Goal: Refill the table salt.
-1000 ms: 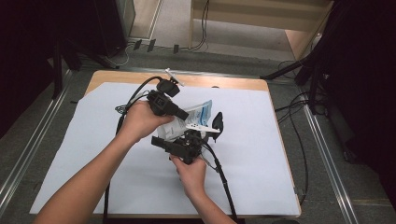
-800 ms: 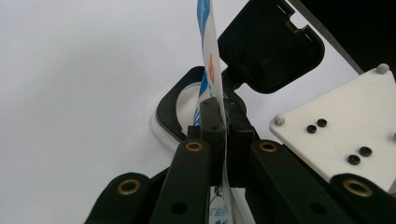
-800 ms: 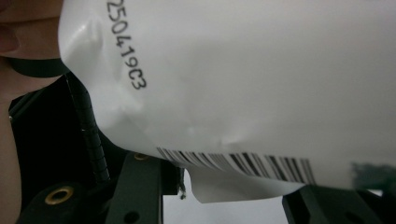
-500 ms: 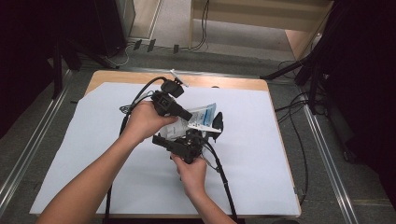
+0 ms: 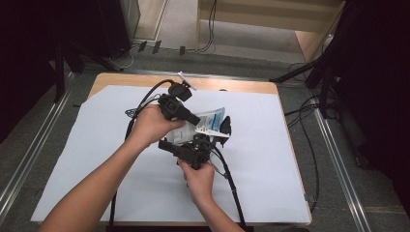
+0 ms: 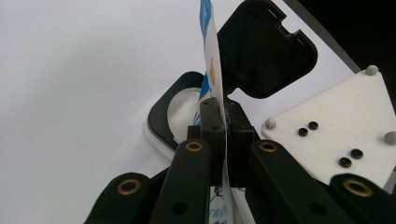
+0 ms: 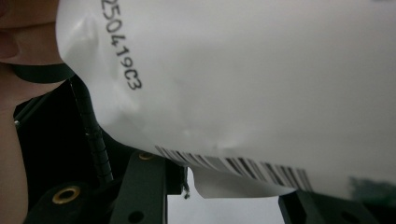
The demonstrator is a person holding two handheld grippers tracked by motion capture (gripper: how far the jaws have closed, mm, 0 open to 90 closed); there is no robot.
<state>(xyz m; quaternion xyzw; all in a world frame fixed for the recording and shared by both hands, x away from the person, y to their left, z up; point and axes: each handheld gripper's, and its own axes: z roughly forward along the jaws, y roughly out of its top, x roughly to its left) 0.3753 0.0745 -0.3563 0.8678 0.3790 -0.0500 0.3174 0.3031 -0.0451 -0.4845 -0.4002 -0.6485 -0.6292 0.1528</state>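
Item: white pouch (image 5: pixel 209 120) with blue print, barcode and a stamped code, held in the air over the middle of the surface (image 5: pixel 290 159), which is covered by a white sheet.

Left gripper (image 5: pixel 192 118): jaws pressed together on the pouch's thin edge; in the left gripper view the film stands upright between the two black pads. Grip as one second ago.

Right gripper (image 5: pixel 212 137): just below and in front of the left one, jaws set apart on either side of the pouch's lower edge by the barcode. They have just been closing a little, with the pouch between them; whether the pads already press on the film cannot be told. In the right gripper view the pouch hangs very close, its bottom corner curled between the jaws.

Also seen in the left gripper view: a black-rimmed case with its lid (image 6: pixel 261 46) swung open, lying on the sheet beyond the pouch, and the right gripper's pale plate (image 6: pixel 336 126).

Changes since the earlier pictures: hands and pouch in the same place; no shift apart from the slight narrowing of the right jaws.
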